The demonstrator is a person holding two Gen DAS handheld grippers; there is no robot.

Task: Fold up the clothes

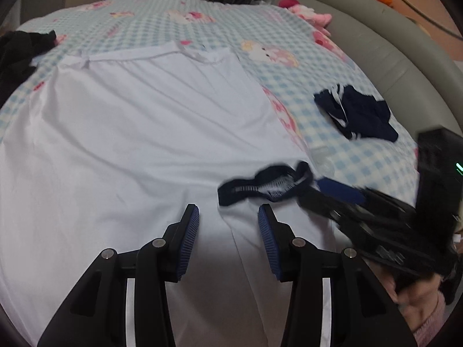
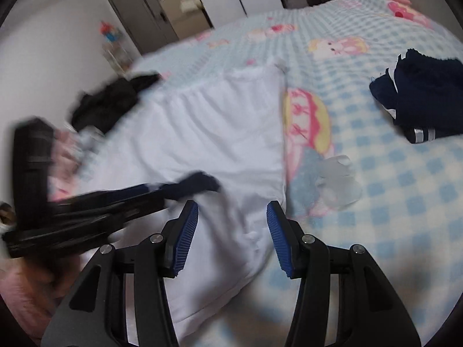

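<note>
On a checked bed sheet [image 1: 347, 156], a black garment [image 1: 20, 49] lies far left beside white trousers [image 1: 139, 133] spread flat. Both the left gripper [image 1: 228, 222] and right gripper [image 2: 232, 219] hover released over them, a small navy item [image 1: 266, 186] just ahead; folded navy clothes [image 1: 356, 115] sit right.

The white garment [image 1: 150, 144] runs off the bottom and left edges of the left wrist view, so its lower end cannot be seen. The right tool [image 1: 332, 193] enters that view as a motion-blurred dark shape; whether it touches the small dark blue piece [image 1: 266, 186] cannot be told. In the right wrist view the left tool [image 2: 162, 189] is equally smeared. The black garment [image 1: 20, 52] is cut by the left edge. The navy garment [image 2: 425, 101] is cut by the right edge.
</note>
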